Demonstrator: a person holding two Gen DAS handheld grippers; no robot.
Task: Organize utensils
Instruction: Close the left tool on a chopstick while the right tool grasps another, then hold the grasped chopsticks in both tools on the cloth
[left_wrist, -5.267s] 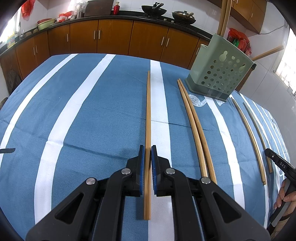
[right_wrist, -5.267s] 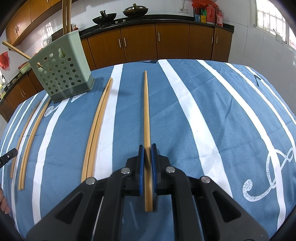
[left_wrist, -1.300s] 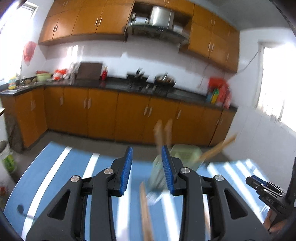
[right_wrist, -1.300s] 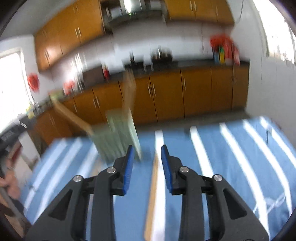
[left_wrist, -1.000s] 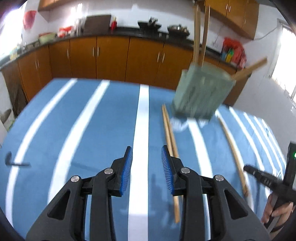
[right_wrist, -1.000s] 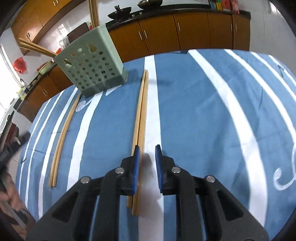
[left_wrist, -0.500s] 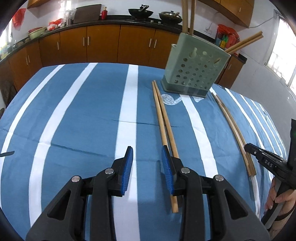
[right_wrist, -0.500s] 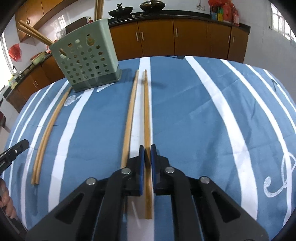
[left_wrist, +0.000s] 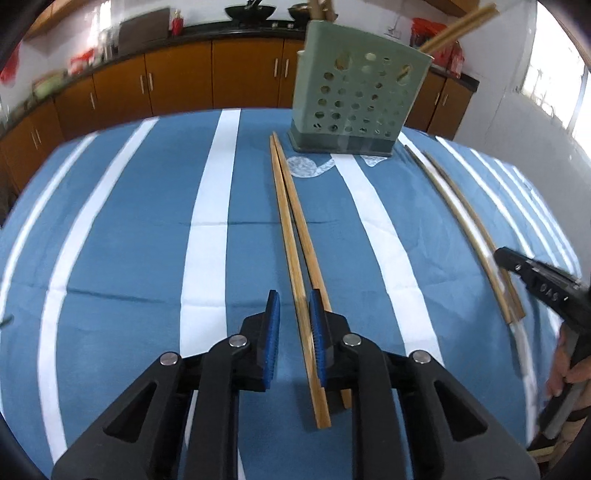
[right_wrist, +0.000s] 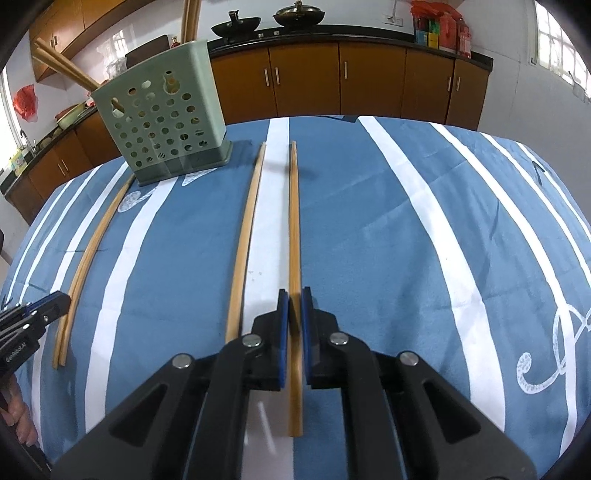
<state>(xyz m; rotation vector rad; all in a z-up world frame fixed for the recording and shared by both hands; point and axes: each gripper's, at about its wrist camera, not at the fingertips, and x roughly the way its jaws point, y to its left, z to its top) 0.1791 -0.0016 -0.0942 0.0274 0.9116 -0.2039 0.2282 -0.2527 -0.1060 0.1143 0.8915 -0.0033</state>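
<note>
A green perforated holder (left_wrist: 354, 92) (right_wrist: 162, 118) stands upright at the far side of the blue striped cloth, with chopsticks (left_wrist: 458, 26) sticking out of it. Two pairs of wooden chopsticks lie on the cloth. My left gripper (left_wrist: 293, 297) straddles one chopstick (left_wrist: 291, 251) of the left pair. Its jaws are closing, and a gap still shows at the left pad. The partner chopstick (left_wrist: 310, 254) runs under the right finger. My right gripper (right_wrist: 294, 293) is shut on a chopstick (right_wrist: 294, 229) of the right pair, and its neighbour (right_wrist: 245, 243) lies just to the left.
Brown kitchen cabinets (right_wrist: 306, 81) and a counter with pans stand beyond the table's far edge. A person's hand (left_wrist: 569, 373) holds the right gripper at the right border of the left wrist view. The striped cloth (left_wrist: 129, 240) stretches bare to the left.
My left gripper came down and shifted right until its jaws straddle a chopstick, and the jaws narrowed. My right gripper closed on its chopstick about half a second ago and has stayed there.
</note>
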